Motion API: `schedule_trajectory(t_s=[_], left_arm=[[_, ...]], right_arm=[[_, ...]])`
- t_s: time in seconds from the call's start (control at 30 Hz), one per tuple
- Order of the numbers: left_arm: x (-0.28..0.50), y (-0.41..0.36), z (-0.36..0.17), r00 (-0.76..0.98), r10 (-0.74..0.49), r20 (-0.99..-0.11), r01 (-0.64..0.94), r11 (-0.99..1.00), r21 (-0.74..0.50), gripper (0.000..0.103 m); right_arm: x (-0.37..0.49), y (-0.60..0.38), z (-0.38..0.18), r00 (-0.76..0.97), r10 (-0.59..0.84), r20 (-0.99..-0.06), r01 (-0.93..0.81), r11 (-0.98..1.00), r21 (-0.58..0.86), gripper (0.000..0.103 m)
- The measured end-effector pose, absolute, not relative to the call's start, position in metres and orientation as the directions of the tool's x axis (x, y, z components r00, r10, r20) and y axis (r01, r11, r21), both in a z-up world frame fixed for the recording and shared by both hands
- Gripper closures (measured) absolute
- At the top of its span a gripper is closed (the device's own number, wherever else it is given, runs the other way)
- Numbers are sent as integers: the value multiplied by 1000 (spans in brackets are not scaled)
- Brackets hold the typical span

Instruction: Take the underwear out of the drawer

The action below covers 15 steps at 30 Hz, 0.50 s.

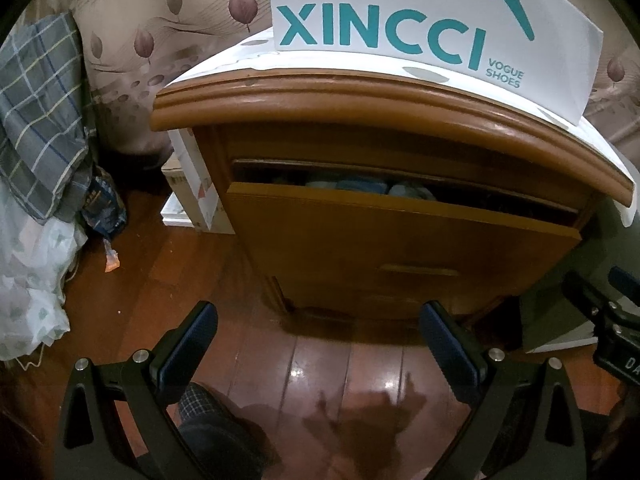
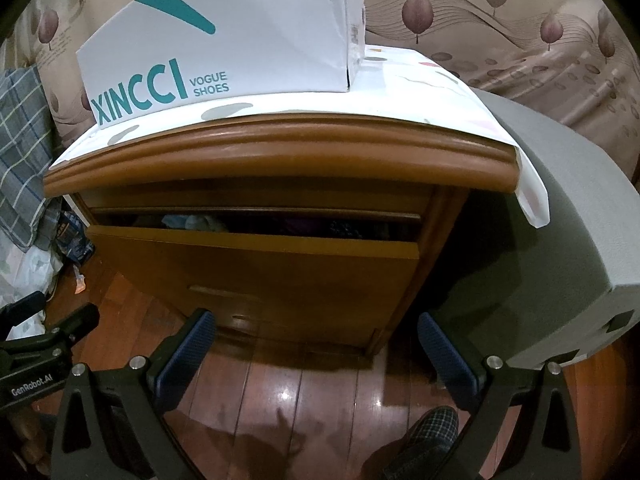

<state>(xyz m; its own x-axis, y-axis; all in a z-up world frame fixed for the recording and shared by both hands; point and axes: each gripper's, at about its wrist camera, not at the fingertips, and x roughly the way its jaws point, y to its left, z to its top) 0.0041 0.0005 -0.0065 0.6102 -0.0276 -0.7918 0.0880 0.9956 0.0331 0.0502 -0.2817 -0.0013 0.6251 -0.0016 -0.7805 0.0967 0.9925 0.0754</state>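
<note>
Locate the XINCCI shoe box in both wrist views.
Left wrist: shoe box at top centre-right, on the nightstand top.
Right wrist: shoe box at top left-centre, same spot.
Shared landmark: the part-open drawer just below it.

Narrow slot above drawer front point(image 1: 400, 236), capped by overhanging cabinet top point(image 1: 360, 116); clothes point(image 1: 360, 185) fill it. Open floor point(image 2: 304, 392) in front; grey box point(image 2: 560, 248) right.

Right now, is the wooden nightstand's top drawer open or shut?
Partly open: the wooden top drawer front stands out, showing a gap with blue fabric inside.
</note>
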Motion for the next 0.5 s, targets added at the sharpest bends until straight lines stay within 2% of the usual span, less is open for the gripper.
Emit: schedule_trajectory(t_s=[0.5], left_arm=[[3, -1, -10, 607, -20, -795, 97, 994, 49, 2]], right_arm=[[48, -290, -1, 621, 5, -784, 110, 989, 94, 0]])
